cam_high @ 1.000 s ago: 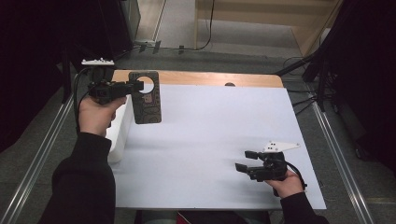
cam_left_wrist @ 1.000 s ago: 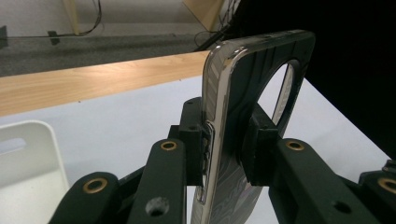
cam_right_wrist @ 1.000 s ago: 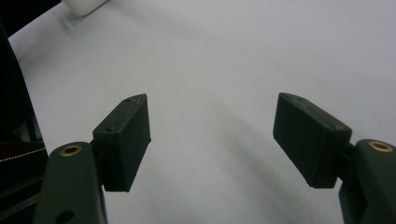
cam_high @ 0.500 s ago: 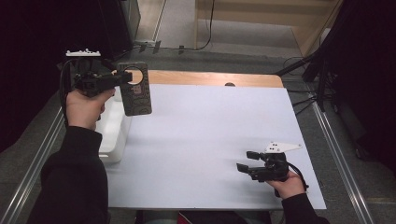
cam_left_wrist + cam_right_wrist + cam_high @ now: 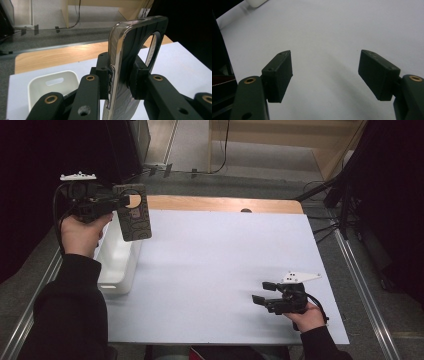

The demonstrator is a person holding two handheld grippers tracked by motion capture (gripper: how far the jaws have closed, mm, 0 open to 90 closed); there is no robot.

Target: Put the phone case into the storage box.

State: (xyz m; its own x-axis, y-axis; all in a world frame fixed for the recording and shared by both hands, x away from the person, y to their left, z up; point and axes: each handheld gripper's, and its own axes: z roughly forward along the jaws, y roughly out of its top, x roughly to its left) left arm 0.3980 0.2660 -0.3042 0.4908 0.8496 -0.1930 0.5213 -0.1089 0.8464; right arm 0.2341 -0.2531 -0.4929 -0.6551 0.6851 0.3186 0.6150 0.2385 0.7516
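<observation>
Phone case held up at the upper left, over a white table.

The left gripper (image 5: 117,202) clamps the dark phone case (image 5: 133,212) above a white bin (image 5: 116,265); the right gripper (image 5: 264,293), jaws apart and empty, rests lower right on the white sheet (image 5: 215,260), grey floor beyond.

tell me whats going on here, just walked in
A person at a white table holds a gripper in each hand. The left gripper is shut on a dark phone case with a round cutout and holds it in the air above a white bin at the table's left edge. The right gripper rests low near the right front of the table, its jaws open with nothing between them.
</observation>
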